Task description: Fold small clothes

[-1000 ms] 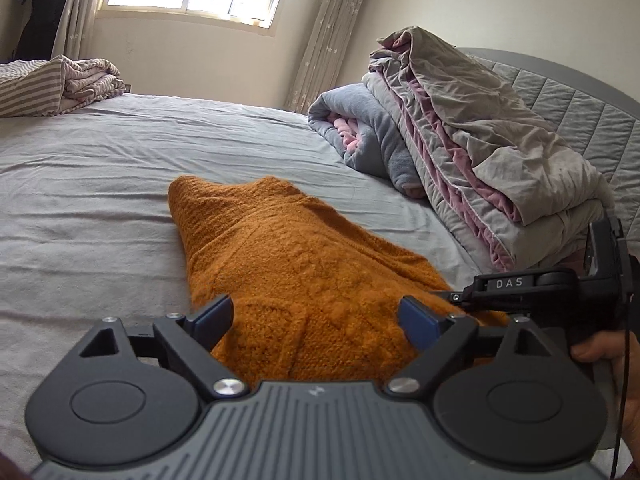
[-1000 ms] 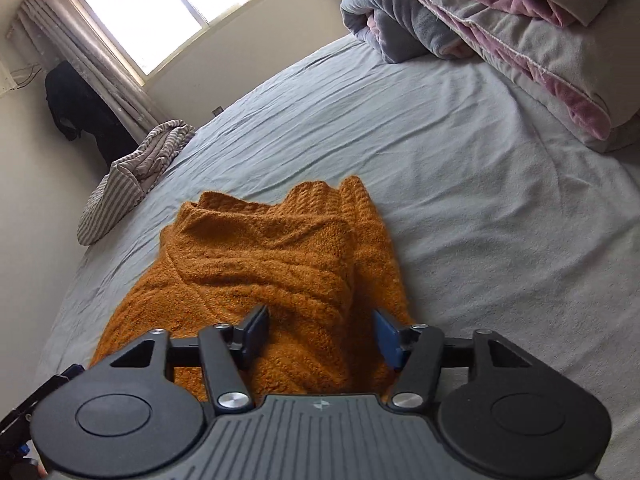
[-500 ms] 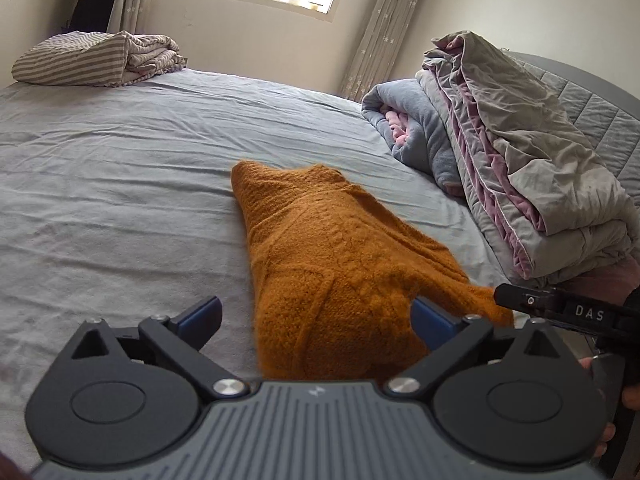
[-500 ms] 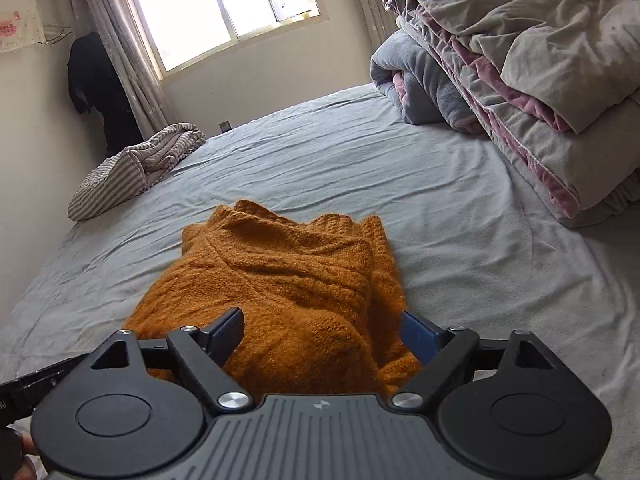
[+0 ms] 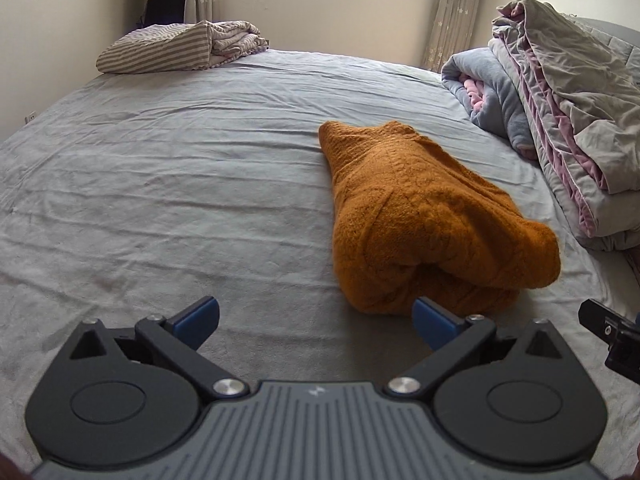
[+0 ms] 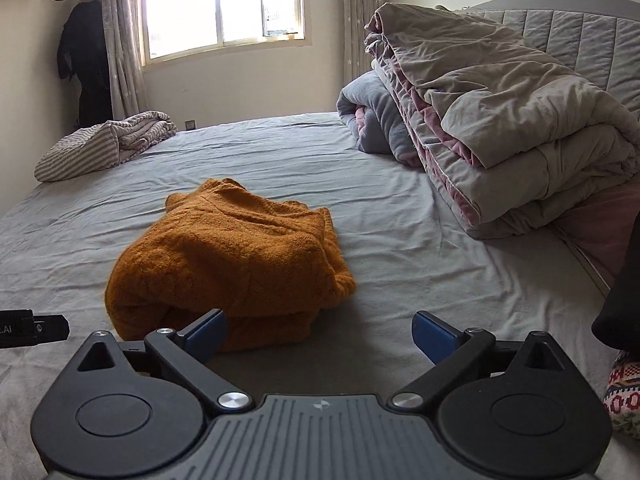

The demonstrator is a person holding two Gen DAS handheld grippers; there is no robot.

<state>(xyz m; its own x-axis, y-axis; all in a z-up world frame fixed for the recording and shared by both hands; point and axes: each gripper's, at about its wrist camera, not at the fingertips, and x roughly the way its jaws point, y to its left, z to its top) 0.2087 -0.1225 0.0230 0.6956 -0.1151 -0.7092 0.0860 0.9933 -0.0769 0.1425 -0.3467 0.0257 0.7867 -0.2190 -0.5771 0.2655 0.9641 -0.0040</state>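
On the grey bed sheet (image 5: 168, 184), slightly right of centre in the left wrist view, lies the orange knitted garment (image 5: 420, 216), folded into a thick bundle. Its rounded fold edge faces the cameras; its narrower end points toward 12 o'clock, at the window (image 6: 224, 4). In the right wrist view the same garment (image 6: 236, 256) sits at about 11 o'clock from the tool, with layered edges showing on its right side.

Left gripper (image 5: 316, 318): jaws spread fully, nothing between them. The right blue pad (image 5: 434, 320) appears just in front of the bundle's near edge; contact cannot be confirmed. The left pad is over bare sheet.

Right gripper (image 6: 320, 332): jaws opening, nothing between them. Its left blue pad (image 6: 208, 332) overlaps the bundle's near edge in the picture; contact cannot be confirmed.

A black part of the other tool enters each view at the edge, at 3 o'clock in the left wrist view and at 9 o'clock in the right.

Surroundings:
- Folded grey and pink quilt (image 6: 500, 128) at 2 o'clock, against the padded headboard (image 6: 592, 36).
- Rolled grey-blue blanket (image 5: 488, 92) beside the quilt.
- Striped bedding (image 5: 176, 46) at 11 o'clock, at the far edge of the bed.
- Dark clothing (image 6: 86, 60) hanging beside the curtain (image 6: 120, 40).
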